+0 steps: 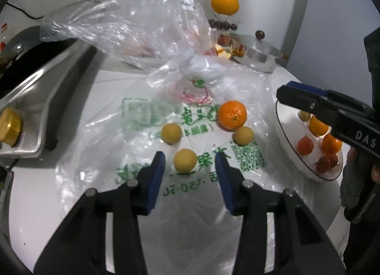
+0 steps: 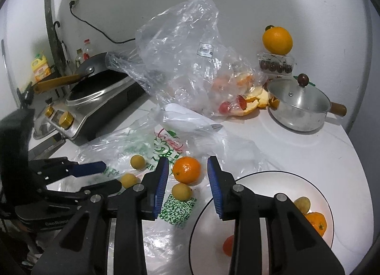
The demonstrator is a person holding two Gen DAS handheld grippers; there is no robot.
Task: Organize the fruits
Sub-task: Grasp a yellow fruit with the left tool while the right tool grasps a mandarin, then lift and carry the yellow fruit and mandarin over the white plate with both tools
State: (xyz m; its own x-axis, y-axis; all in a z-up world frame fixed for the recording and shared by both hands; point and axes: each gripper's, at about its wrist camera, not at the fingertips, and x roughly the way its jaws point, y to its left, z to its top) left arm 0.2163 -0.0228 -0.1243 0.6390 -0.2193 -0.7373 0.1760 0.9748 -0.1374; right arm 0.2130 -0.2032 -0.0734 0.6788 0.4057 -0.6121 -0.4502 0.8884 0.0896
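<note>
While my left gripper (image 1: 190, 158) straddles a small matte yellow fruit (image 1: 185, 160) on the printed bag (image 1: 142, 118), pads not touching, my right gripper (image 2: 188, 170) hangs unclenched, empty, before a glossy orange (image 2: 186, 170)

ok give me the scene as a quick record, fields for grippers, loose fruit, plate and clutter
left gripper: open, a small yellow fruit between its fingertips, not pinched
right gripper: open, empty, mandarin ahead
loose fruit: mandarin and three small yellow fruits on the printed plastic bag
plate: white, several fruits on it
clutter: clear bag with peels, lidded pot, stove
</note>
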